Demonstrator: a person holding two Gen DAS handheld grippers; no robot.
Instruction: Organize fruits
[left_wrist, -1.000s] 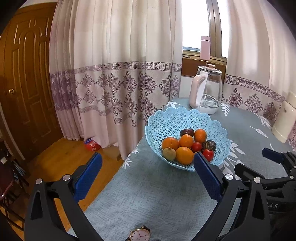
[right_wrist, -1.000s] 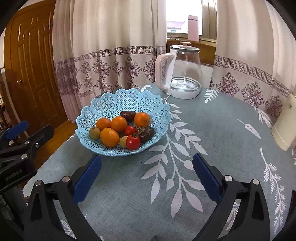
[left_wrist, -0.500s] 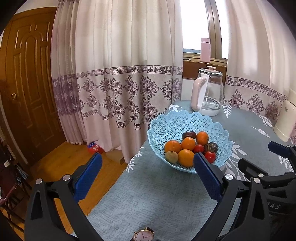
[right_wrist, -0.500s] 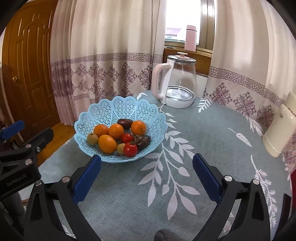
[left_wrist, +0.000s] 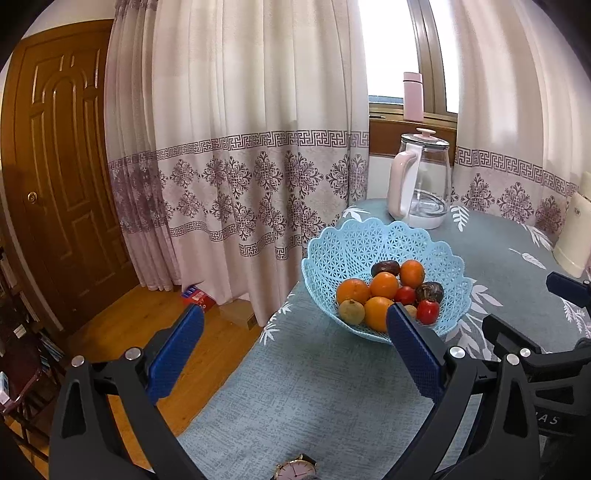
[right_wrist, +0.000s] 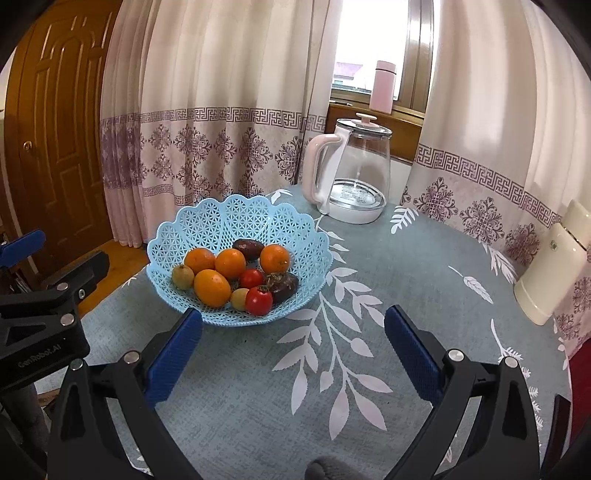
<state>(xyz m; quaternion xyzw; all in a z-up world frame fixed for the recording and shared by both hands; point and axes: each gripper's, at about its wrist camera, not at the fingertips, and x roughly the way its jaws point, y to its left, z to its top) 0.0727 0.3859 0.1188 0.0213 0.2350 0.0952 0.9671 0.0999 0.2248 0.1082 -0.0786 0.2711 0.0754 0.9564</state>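
A light blue lattice basket (right_wrist: 240, 221) (left_wrist: 354, 251) stands on the grey-blue tablecloth and holds several fruits: oranges (right_wrist: 211, 288) (left_wrist: 352, 290), red tomatoes (right_wrist: 258, 301) (left_wrist: 427, 311), dark brown fruits (right_wrist: 284, 286) and small yellow-green ones (right_wrist: 182, 276) (left_wrist: 351, 312). My left gripper (left_wrist: 295, 354) hangs open and empty near the table's left edge, short of the basket. My right gripper (right_wrist: 293, 350) is open and empty over the cloth, in front of the basket and to its right. Each gripper shows at the edge of the other's view.
A glass kettle with a pink handle (right_wrist: 351, 177) stands behind the basket. A cream appliance (right_wrist: 550, 266) sits at the table's right edge. A wristwatch (left_wrist: 295, 470) lies on the cloth near me. Curtains, a wooden door (left_wrist: 62, 173) and wooden floor lie to the left.
Both grippers have drawn back and risen a little, so the basket looks smaller and lower in both views. Their jaws stay open and empty.
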